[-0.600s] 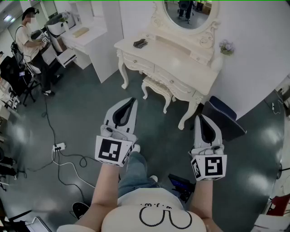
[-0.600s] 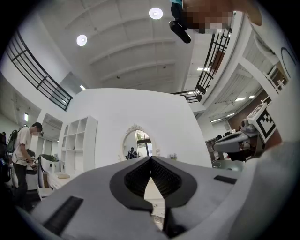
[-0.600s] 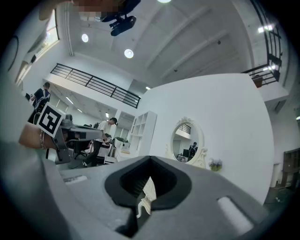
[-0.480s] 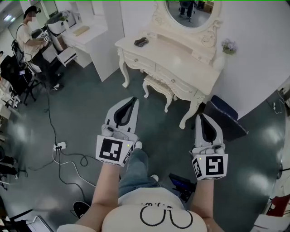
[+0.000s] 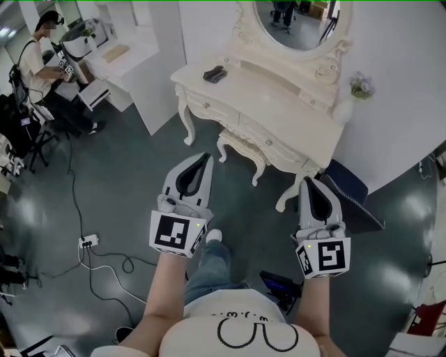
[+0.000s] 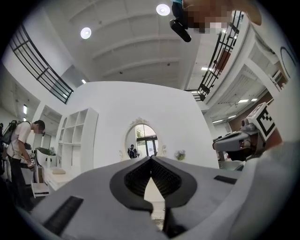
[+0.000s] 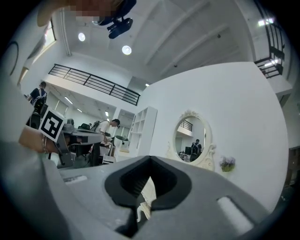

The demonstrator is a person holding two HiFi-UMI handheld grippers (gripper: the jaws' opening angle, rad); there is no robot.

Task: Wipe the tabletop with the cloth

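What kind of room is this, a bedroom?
Probably a work hall staged like one: a cream dressing table with an oval mirror, yet a power strip on the floor and another person working nearby.

We hold the left gripper (image 5: 205, 156) and the right gripper (image 5: 307, 181) out in front of the torso (image 5: 244, 336), well apart and roughly parallel, both pointing forward. Each pair of jaws meets at the tips with nothing gripped. Our bare forearms (image 5: 162, 296) extend straight behind the marker cubes (image 5: 175, 233).
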